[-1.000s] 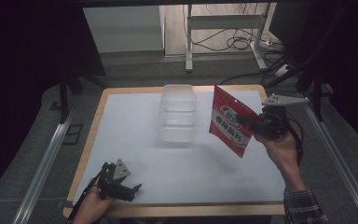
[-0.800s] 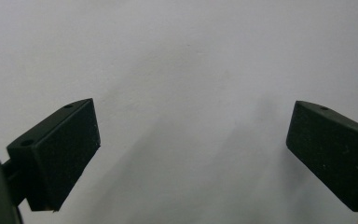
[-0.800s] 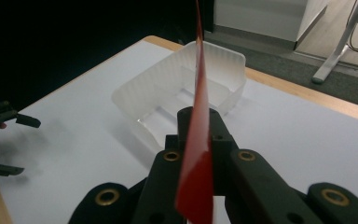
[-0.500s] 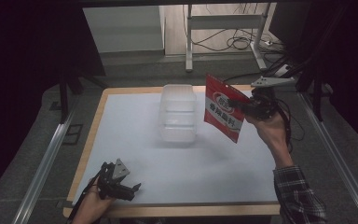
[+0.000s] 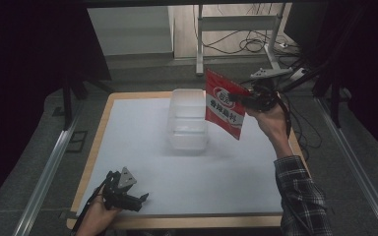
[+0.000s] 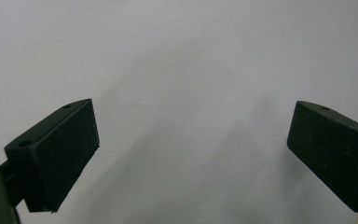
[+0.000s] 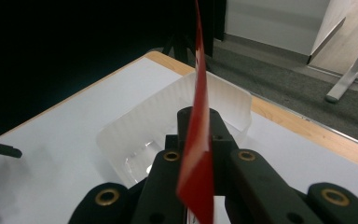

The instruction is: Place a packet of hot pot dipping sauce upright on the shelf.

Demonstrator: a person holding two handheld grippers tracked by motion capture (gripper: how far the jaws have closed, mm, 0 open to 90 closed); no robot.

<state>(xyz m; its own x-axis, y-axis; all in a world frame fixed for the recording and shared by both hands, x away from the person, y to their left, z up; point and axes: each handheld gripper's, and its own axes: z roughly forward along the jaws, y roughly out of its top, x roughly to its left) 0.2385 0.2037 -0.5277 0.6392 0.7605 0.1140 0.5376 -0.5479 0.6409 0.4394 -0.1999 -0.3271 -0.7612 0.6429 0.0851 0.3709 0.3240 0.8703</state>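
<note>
Red snack packet (image 5: 225, 104) is held clamped in right gripper (image 5: 248, 101) beside clear plastic container (image 5: 187, 120); placement judged pending. Left gripper (image 5: 128, 194) is rested wide open, empty.

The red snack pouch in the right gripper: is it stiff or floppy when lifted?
The red snack pouch probably is fairly stiff: pinched by the right gripper, it stands flat without drooping. It seems light, since one edge grip carries it. Glossy film may slip.
</note>
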